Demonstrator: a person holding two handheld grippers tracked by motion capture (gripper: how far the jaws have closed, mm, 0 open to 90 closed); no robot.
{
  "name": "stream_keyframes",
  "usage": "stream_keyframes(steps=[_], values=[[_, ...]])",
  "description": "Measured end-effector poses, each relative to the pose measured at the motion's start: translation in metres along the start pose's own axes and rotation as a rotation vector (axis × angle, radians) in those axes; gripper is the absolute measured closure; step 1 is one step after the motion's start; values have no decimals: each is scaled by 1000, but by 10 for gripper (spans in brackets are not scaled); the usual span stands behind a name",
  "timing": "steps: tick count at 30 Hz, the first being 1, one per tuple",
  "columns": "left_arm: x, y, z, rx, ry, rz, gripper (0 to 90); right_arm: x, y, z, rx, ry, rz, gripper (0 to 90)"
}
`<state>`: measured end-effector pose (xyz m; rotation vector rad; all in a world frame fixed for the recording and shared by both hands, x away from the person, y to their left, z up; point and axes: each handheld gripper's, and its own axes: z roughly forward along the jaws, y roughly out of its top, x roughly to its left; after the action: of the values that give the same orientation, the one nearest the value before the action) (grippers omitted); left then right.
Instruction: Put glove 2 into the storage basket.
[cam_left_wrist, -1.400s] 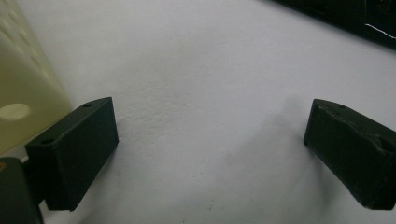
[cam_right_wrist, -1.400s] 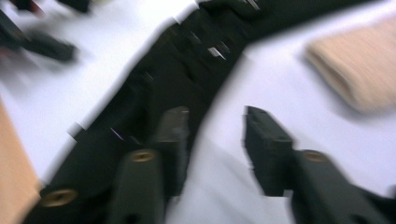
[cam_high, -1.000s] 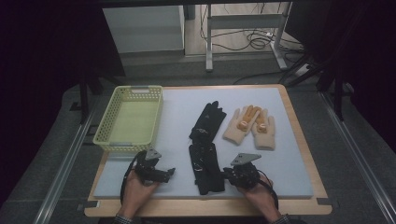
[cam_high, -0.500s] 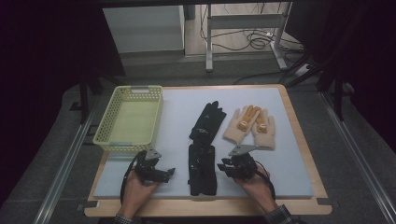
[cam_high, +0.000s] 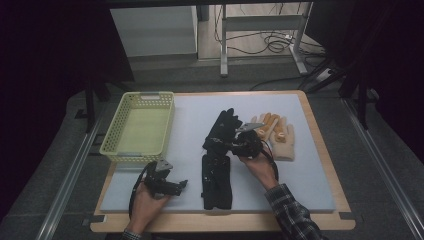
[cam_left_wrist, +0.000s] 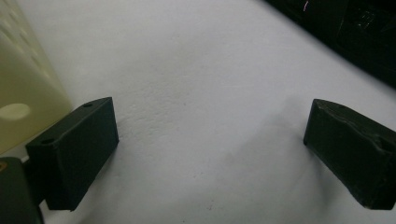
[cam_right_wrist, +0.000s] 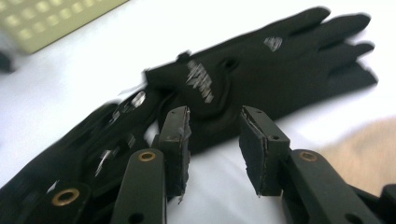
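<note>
On black glove (cam_right_wrist: 261, 70), unreadable white print; right claw (cam_right_wrist: 214, 140) parted beside it.

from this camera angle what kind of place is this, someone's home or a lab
Most likely a lab or recording workstation, not a home: a wood-edged table with a pale mat, metal rails beside it, dark curtains, and loose cables on the floor.

Lab-type recording station, curtained in black. Wooden-edged table (cam_high: 320, 150) topped with a pale blue mat (cam_high: 190, 120), set inside metal floor rails (cam_high: 65, 180). Behind it, a white cabinet (cam_high: 155, 30), a metal stand (cam_high: 260, 25) and loose cables (cam_high: 280, 45) on grey floor.
</note>
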<state>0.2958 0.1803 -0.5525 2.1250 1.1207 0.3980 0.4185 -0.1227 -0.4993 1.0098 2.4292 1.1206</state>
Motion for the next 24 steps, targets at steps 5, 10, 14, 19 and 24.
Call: stream_keyframes(steps=[5,10,14,19,24], values=[[0,0,0,0,-1,0,34,-12,17,23,4,-53,-1,607],[0,0,0,1,0,1,34,-20,27,44,7,-80,24,508],[0,0,0,0,-1,0,34,-22,30,61,38,-131,-3,408],[0,0,0,-1,-1,0,34,-31,26,71,57,-109,39,410],[0,0,0,-1,-1,0,34,-32,26,68,75,-131,64,673]])
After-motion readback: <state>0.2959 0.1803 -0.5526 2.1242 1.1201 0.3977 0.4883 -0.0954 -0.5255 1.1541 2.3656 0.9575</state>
